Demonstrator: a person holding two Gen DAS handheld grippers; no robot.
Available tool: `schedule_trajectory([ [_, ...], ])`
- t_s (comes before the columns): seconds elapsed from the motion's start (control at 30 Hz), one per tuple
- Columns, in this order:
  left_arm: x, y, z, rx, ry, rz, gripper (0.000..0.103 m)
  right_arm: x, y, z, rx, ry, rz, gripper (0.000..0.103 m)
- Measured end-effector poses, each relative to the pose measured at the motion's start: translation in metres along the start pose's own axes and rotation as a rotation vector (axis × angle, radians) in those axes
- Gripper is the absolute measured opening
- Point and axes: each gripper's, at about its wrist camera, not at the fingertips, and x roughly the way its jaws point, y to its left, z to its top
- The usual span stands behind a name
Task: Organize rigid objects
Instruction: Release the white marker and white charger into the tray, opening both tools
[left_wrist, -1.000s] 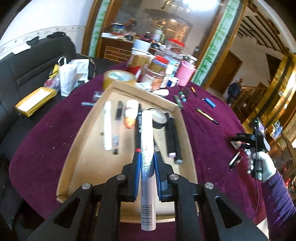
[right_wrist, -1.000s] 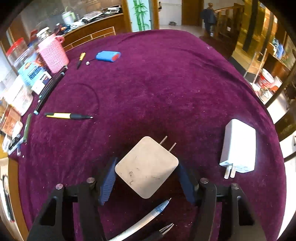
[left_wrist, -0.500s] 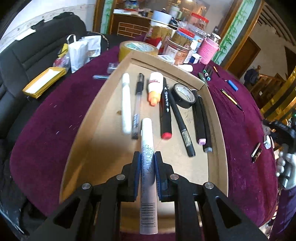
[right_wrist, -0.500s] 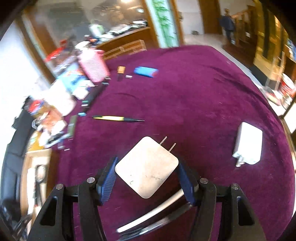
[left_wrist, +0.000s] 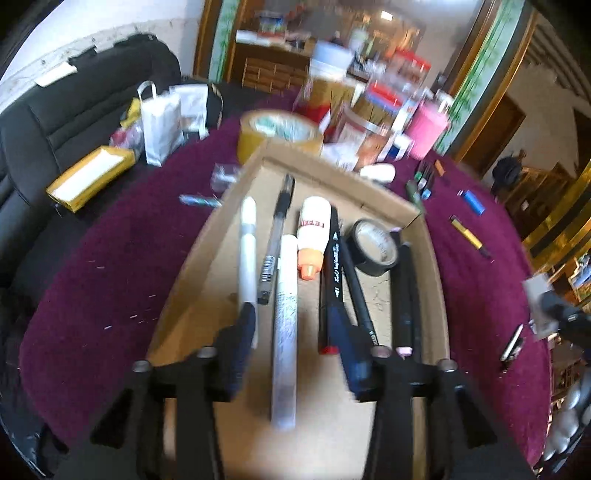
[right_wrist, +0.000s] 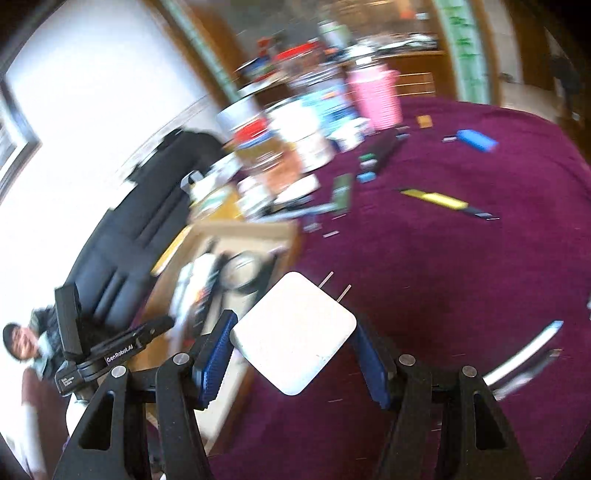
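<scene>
Here the white pen (left_wrist: 285, 325) lies in the box (left_wrist: 432, 266), between the spread fingers of the left tongs (left_wrist: 291, 321); their jaws have just been opening and no pad presses it. Just left of it lie a white stick (left_wrist: 246, 254) and a clear pen (left_wrist: 275, 240); ahead, a glue bottle (left_wrist: 314, 232); right, black markers (left_wrist: 354, 284) and tape (left_wrist: 375, 246). The right tongs (right_wrist: 293, 334) grip a white charger (right_wrist: 293, 334), prongs forward, over the purple cloth (right_wrist: 461, 277), the box to their left.
</scene>
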Motion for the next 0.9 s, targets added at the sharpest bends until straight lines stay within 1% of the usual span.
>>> schedule_trajectory([
  [0.07, -0.019, 0.004, -0.005, 0.001, -0.047, -0.006, 0.045, 0.015, 0.024, -0.006, -0.041, 0.045, 0.052, 0.067],
  [0.1, -0.03, 0.009, -0.009, -0.006, -0.075, -0.006, 0.047, 0.022, 0.035, -0.009, -0.059, 0.063, 0.069, 0.068],
  [0.2, -0.059, 0.029, -0.023, -0.058, -0.148, 0.0, 0.053, 0.042, 0.069, -0.02, -0.13, 0.124, 0.114, 0.068],
  [0.23, -0.064, 0.036, -0.027, -0.075, -0.16, 0.001, 0.054, 0.048, 0.079, -0.024, -0.155, 0.142, 0.125, 0.068],
  [0.33, -0.071, 0.058, -0.037, -0.127, -0.173, -0.001, 0.055, 0.068, 0.106, -0.042, -0.234, 0.212, 0.148, 0.068],
  [0.47, -0.069, 0.074, -0.043, -0.154, -0.165, -0.007, 0.055, 0.098, 0.128, -0.063, -0.294, 0.309, 0.139, 0.068],
  [0.53, -0.069, 0.076, -0.044, -0.156, -0.169, -0.01, 0.055, 0.112, 0.133, -0.07, -0.309, 0.337, 0.101, 0.068],
  [0.6, -0.07, 0.075, -0.046, -0.148, -0.174, -0.015, 0.055, 0.121, 0.132, -0.07, -0.322, 0.339, 0.047, 0.068],
  [0.67, -0.072, 0.074, -0.047, -0.136, -0.183, -0.016, 0.056, 0.129, 0.129, -0.067, -0.341, 0.325, -0.012, 0.068],
  [0.7, -0.072, 0.073, -0.047, -0.131, -0.187, -0.015, 0.059, 0.134, 0.127, -0.063, -0.343, 0.318, -0.04, 0.068],
  [0.77, -0.073, 0.073, -0.048, -0.125, -0.19, -0.019, 0.062, 0.142, 0.123, -0.056, -0.334, 0.31, -0.071, 0.068],
  [0.83, -0.072, 0.071, -0.049, -0.123, -0.187, -0.022, 0.063, 0.15, 0.122, -0.047, -0.356, 0.284, -0.121, 0.068],
  [0.9, -0.071, 0.071, -0.05, -0.121, -0.182, -0.026, 0.063, 0.156, 0.123, -0.041, -0.376, 0.26, -0.139, 0.068],
])
